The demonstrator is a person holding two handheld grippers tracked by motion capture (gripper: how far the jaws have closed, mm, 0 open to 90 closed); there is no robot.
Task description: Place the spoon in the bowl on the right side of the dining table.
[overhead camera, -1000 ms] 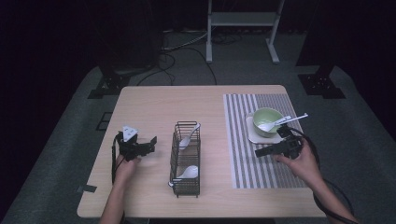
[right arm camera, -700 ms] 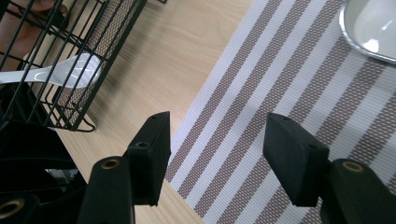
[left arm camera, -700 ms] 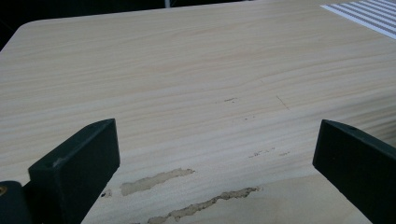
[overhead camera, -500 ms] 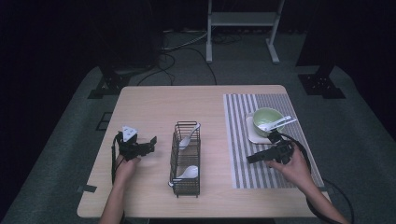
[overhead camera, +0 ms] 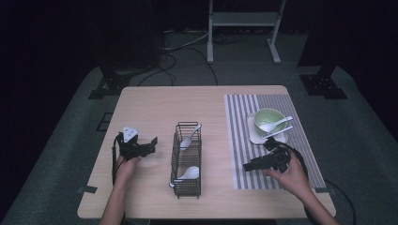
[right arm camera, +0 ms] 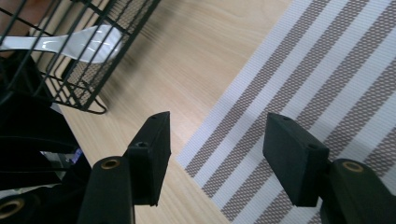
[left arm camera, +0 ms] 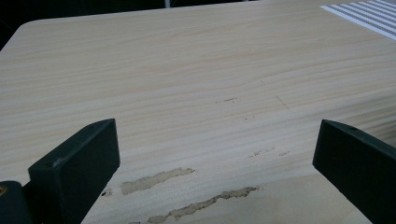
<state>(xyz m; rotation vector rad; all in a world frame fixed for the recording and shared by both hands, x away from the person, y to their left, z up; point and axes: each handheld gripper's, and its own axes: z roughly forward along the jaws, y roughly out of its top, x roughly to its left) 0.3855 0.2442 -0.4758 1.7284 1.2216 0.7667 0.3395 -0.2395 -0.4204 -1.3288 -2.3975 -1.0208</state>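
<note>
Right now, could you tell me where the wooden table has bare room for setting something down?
The far strip of the wooden table beyond the black wire basket is bare, as is the gap between basket and striped placemat. The mat's far right corner is crowded by the green bowl.

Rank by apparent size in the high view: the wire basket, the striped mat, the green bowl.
1. striped mat
2. wire basket
3. green bowl

The mat is clearly largest, and the bowl clearly smallest.

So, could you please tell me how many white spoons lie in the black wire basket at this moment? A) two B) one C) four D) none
A: the high view shows the wire basket holding one white spoon in its far half and a second spoon in its near half.
</note>
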